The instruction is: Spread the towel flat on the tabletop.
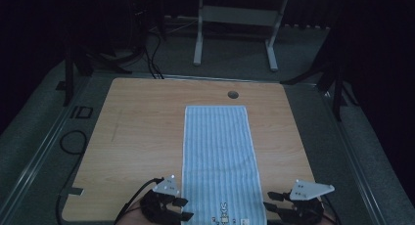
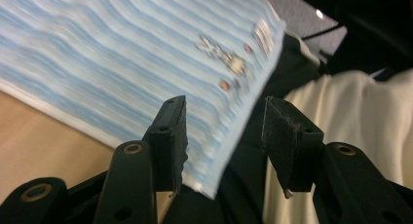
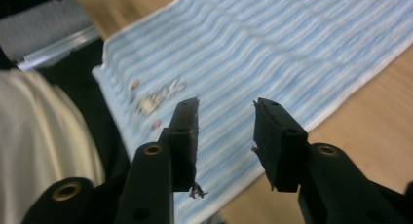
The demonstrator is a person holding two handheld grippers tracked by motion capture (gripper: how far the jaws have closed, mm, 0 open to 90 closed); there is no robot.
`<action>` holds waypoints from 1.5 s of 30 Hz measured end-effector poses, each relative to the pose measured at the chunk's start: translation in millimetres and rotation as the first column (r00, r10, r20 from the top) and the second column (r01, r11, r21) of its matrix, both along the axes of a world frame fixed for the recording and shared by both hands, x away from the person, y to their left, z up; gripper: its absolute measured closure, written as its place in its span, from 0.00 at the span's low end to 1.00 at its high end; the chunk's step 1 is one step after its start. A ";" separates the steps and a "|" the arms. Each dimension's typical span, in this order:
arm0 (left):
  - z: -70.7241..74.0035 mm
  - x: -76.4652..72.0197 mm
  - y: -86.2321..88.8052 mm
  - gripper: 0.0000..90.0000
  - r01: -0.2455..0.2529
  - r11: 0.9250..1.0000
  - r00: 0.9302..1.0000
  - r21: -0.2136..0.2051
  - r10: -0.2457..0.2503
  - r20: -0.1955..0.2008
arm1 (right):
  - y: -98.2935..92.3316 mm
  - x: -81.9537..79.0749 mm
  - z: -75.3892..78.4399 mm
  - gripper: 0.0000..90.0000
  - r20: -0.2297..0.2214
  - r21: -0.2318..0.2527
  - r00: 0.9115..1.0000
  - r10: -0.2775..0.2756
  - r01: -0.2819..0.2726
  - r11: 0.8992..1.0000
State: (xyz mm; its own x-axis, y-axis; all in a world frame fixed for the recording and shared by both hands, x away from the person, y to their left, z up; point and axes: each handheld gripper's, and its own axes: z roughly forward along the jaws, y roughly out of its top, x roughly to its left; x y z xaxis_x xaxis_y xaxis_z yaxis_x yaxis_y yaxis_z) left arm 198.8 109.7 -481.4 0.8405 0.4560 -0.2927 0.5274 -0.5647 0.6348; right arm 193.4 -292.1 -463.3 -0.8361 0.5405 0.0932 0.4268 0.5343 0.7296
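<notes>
A long light-blue striped towel [image 1: 218, 156] lies flat along the middle of the wooden table [image 1: 142, 127], its near end hanging at the front edge. A small rabbit picture [image 1: 223, 216] marks that near end. My left gripper [image 1: 186, 209] hovers at the towel's near-left corner, jaws apart and pointing right. My right gripper [image 1: 268, 200] is at the near-right corner, jaws apart and pointing left. In the left gripper view the open jaws [image 2: 224, 131] frame the towel [image 2: 122, 53] edge without pressing on it. In the right gripper view the open jaws [image 3: 226, 131] stand above the towel [image 3: 272, 44].
A round cable hole [image 1: 233, 94] sits near the table's far edge, just beyond the towel. Black cables [image 1: 73, 142] loop on the floor at the left. A white desk frame [image 1: 235, 19] stands behind. The person's light clothing [image 2: 341, 117] is close to the front edge.
</notes>
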 end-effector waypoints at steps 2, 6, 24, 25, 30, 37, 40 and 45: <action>-1.5 13.1 -1.0 0.54 -0.018 1.000 1.000 0.004 0.018 0.021 | 1.6 15.1 -2.0 0.66 0.014 0.001 1.000 -0.011 0.011 1.000; -10.7 45.0 -6.6 0.50 -0.081 0.996 0.996 0.028 0.080 0.045 | 8.3 52.7 -11.3 0.64 0.002 0.023 0.999 -0.035 0.034 0.999; -62.1 99.8 -29.2 0.46 -0.151 0.983 0.987 0.104 0.144 0.076 | 50.4 134.8 -83.9 0.49 0.011 -0.129 1.000 -0.029 0.030 0.991; -62.7 101.4 -31.9 0.44 -0.150 0.984 0.987 0.098 0.142 0.077 | 49.2 135.0 -83.6 0.49 0.012 -0.138 0.999 -0.032 0.034 0.990; -62.5 109.4 -46.0 0.44 -0.136 0.986 0.988 0.100 0.129 0.080 | 36.5 136.9 -82.5 0.49 0.010 -0.152 0.998 -0.059 0.060 0.986; -62.3 119.3 -67.8 0.44 -0.113 0.989 0.991 0.099 0.105 0.084 | 14.1 139.8 -81.5 0.49 0.004 -0.155 0.995 -0.103 0.103 0.983; -61.4 124.1 -77.1 0.44 -0.101 0.989 0.992 0.111 0.092 0.084 | 5.3 140.6 -81.4 0.49 0.000 -0.151 0.993 -0.122 0.120 0.981; -55.6 115.1 -82.8 0.43 -0.079 0.990 0.994 0.117 0.070 0.078 | -2.4 138.5 -79.8 0.45 -0.019 -0.141 0.991 -0.136 0.132 0.981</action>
State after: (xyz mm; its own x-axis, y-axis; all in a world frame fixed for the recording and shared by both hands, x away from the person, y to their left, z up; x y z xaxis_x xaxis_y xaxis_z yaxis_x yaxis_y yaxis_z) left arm 313.9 26.9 -536.9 0.8202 0.5461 -0.1707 0.5251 -0.6001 0.6034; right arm 332.0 -294.5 -543.1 -0.7534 0.6568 0.0318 0.5206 0.5663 0.6390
